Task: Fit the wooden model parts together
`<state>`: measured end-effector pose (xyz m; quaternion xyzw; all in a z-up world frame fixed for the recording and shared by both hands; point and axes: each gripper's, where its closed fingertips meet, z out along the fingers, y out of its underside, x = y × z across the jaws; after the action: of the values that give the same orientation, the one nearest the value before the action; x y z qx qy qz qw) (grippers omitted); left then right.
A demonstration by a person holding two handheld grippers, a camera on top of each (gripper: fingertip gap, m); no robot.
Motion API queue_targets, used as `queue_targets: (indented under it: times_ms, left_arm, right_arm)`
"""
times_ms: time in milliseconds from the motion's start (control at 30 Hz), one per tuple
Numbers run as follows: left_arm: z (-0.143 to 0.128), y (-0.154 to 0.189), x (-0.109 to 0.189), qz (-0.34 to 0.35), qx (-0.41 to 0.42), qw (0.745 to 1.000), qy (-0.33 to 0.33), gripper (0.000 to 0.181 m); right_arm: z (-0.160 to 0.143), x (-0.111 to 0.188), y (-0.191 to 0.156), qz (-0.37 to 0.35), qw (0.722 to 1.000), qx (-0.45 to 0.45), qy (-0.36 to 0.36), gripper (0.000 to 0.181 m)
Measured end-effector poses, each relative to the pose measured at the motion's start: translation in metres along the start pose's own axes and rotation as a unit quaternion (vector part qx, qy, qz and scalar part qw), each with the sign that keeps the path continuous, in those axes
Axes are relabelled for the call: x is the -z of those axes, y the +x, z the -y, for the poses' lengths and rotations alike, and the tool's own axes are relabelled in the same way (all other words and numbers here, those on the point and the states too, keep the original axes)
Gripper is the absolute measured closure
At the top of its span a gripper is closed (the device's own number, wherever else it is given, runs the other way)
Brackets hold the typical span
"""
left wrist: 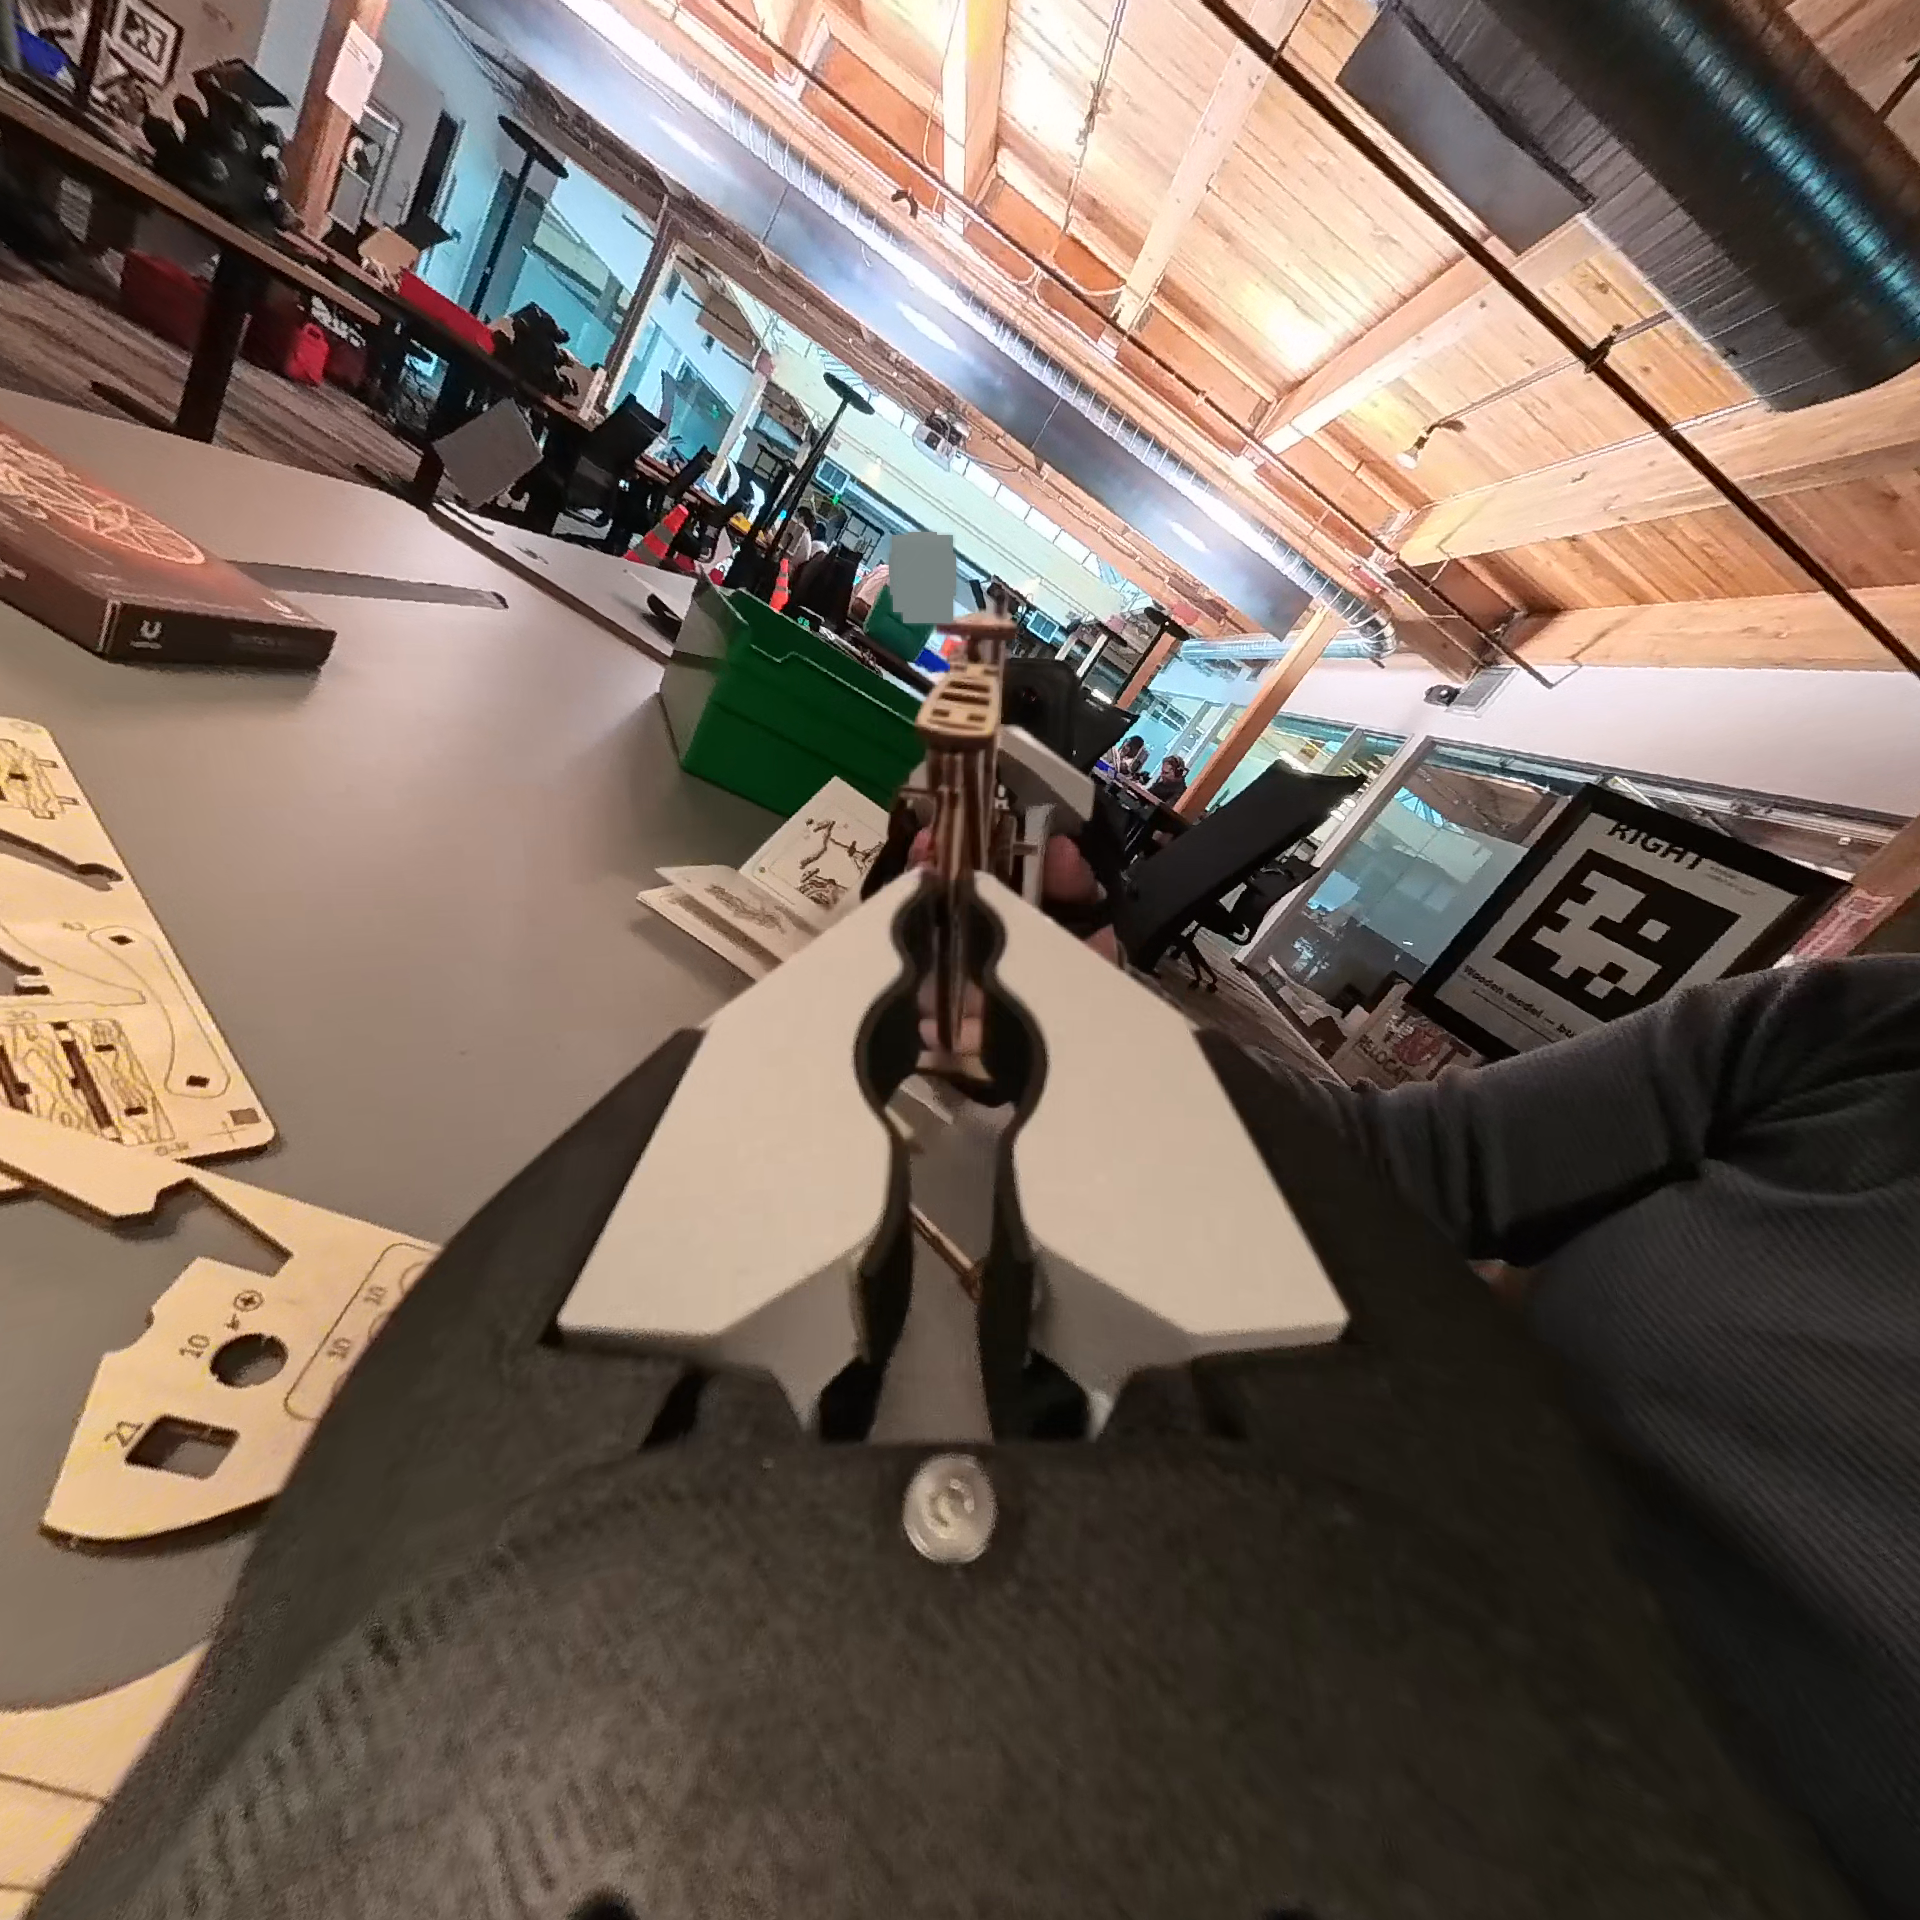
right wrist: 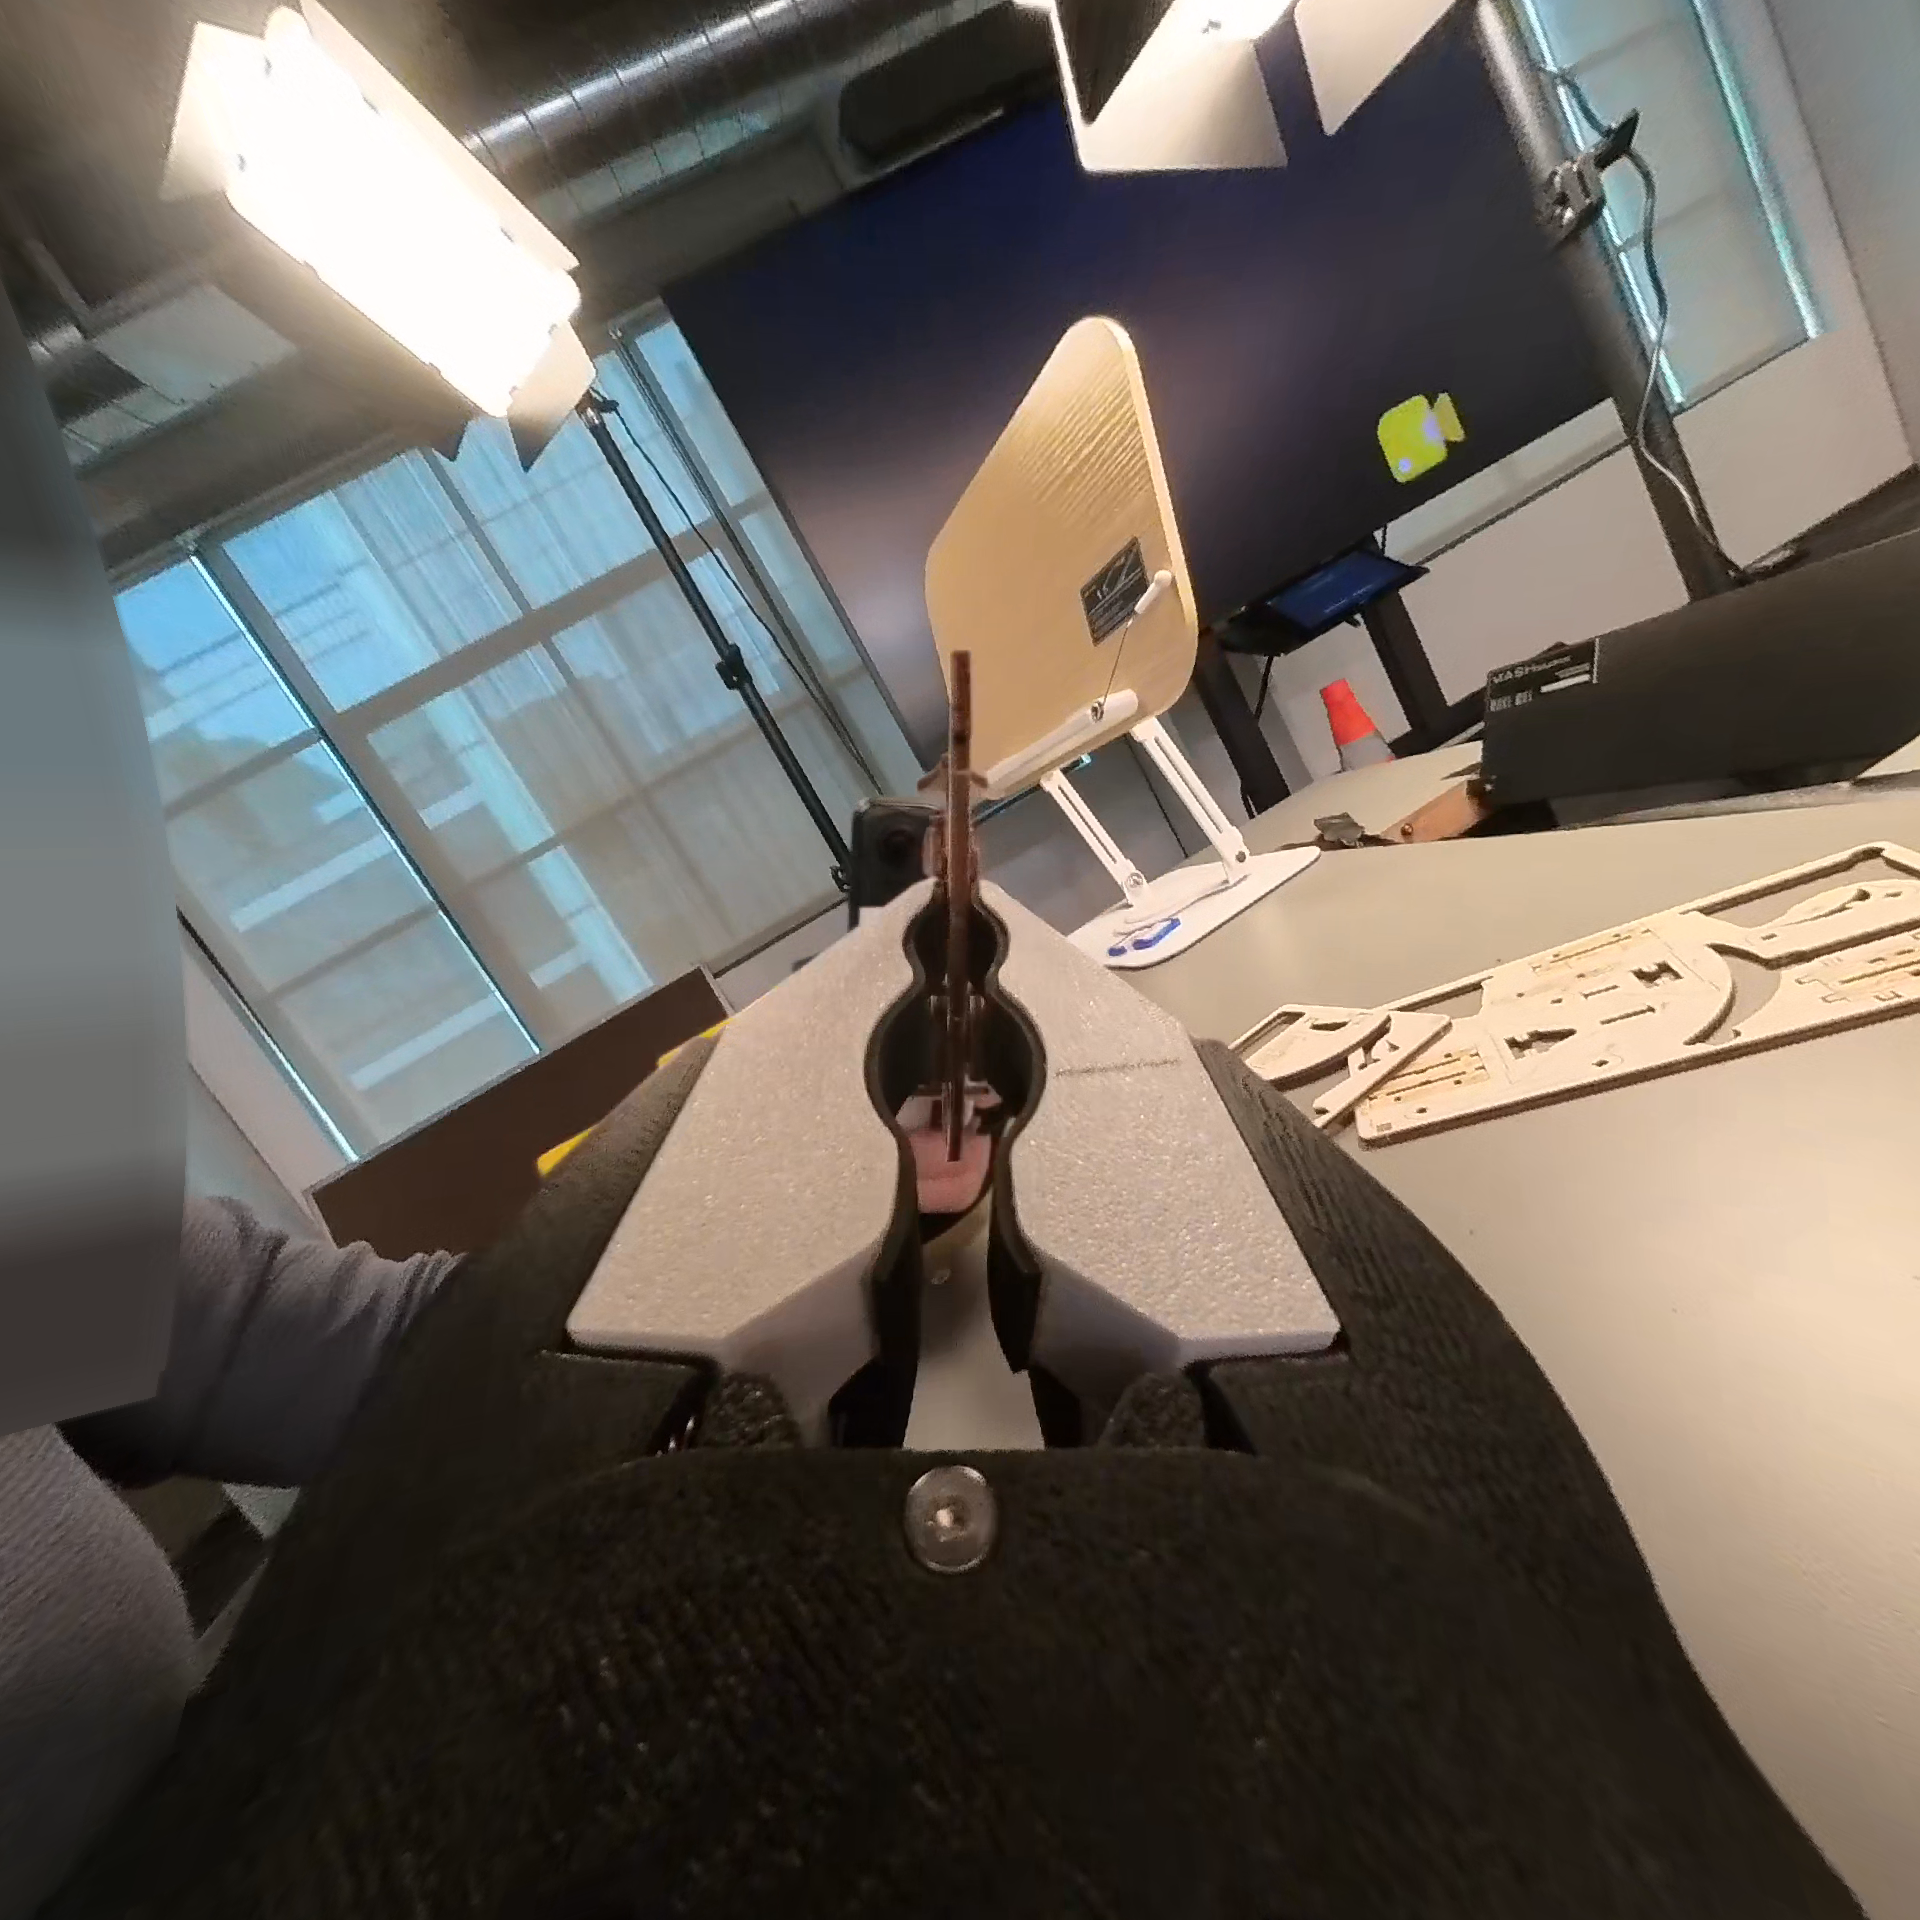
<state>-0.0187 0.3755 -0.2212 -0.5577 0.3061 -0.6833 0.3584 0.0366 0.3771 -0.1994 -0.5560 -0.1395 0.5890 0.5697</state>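
Observation:
My left gripper (left wrist: 948, 883) is shut on a wooden model assembly (left wrist: 961, 769). The assembly is seen edge on and rises past the fingertips above the grey table (left wrist: 416, 831). Just behind it, the other gripper's grey finger (left wrist: 1044, 774) and a hand are close against the same assembly. In the right wrist view my right gripper (right wrist: 951, 894) is shut on a thin flat wooden part (right wrist: 961, 748). This part is also edge on, with small cross pieces, and sticks up beyond the fingertips.
Punched wooden sheets (left wrist: 114, 997) lie on the left of the table and also show in the right wrist view (right wrist: 1621, 987). A dark box (left wrist: 135, 561), a green bin (left wrist: 790, 717) and an instruction booklet (left wrist: 769, 883) lie farther off. A book stand (right wrist: 1070, 561) is at the back. The gap from one gripper's tips to the other's is roughly 7 cm.

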Motion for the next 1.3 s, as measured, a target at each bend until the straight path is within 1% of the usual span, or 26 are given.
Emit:
queue_targets:
  times_ms: [167, 400, 467, 533, 567, 633, 667, 733, 767, 867, 967, 1167, 1300]
  left_arm:
    - [-0.008, 0.001, -0.004, -0.004, 0.001, 1.000, -0.021, 0.179]
    - [-0.002, -0.001, -0.001, 0.003, -0.003, 1.000, -0.003, 0.179]
    - [-0.004, 0.001, -0.002, -0.005, 0.003, 1.000, -0.009, 0.168]
    - [-0.011, 0.001, -0.004, -0.009, 0.020, 0.999, -0.035, 0.160]
    - [-0.017, 0.000, -0.006, -0.009, 0.027, 0.998, -0.049, 0.159]
    - [-0.024, -0.002, -0.008, -0.009, 0.032, 0.997, -0.066, 0.163]
    - [-0.025, -0.003, -0.009, -0.009, 0.031, 0.997, -0.067, 0.169]
    - [-0.024, -0.002, -0.010, -0.010, 0.030, 0.998, -0.062, 0.178]
    - [-0.022, -0.003, -0.009, -0.010, 0.031, 0.998, -0.056, 0.179]
    - [-0.017, -0.001, -0.007, -0.016, 0.034, 0.998, -0.043, 0.179]
    - [-0.017, -0.001, -0.007, -0.016, 0.031, 0.998, -0.043, 0.179]
    - [-0.004, -0.002, -0.001, -0.020, 0.043, 0.999, -0.002, 0.180]
    - [-0.003, -0.003, -0.001, -0.021, 0.044, 0.999, -0.001, 0.179]
  right_arm:
    - [0.005, 0.002, 0.000, 0.000, 1.000, -0.002, 0.017, 0.181]
    - [0.001, 0.001, 0.000, -0.003, 1.000, 0.006, -0.003, 0.181]
    - [0.002, 0.001, 0.001, -0.004, 1.000, 0.003, 0.004, 0.181]
    - [0.003, 0.002, 0.002, -0.007, 1.000, 0.004, 0.008, 0.181]
    - [0.004, 0.002, 0.003, -0.008, 1.000, 0.002, 0.012, 0.181]
    - [0.006, 0.003, 0.003, -0.006, 1.000, -0.005, 0.020, 0.181]
    - [0.006, 0.003, 0.003, -0.006, 1.000, -0.007, 0.021, 0.181]
    - [0.007, 0.004, 0.004, -0.006, 1.000, -0.008, 0.024, 0.181]
    - [0.008, 0.004, 0.004, -0.005, 1.000, -0.010, 0.027, 0.181]
    - [0.010, 0.005, 0.004, -0.004, 0.999, -0.011, 0.034, 0.181]
    - [0.010, 0.004, 0.003, -0.003, 0.999, -0.013, 0.034, 0.181]
    - [0.005, 0.003, 0.005, -0.005, 1.000, -0.014, 0.019, 0.181]
    - [0.004, 0.003, 0.005, -0.005, 1.000, -0.015, 0.019, 0.181]
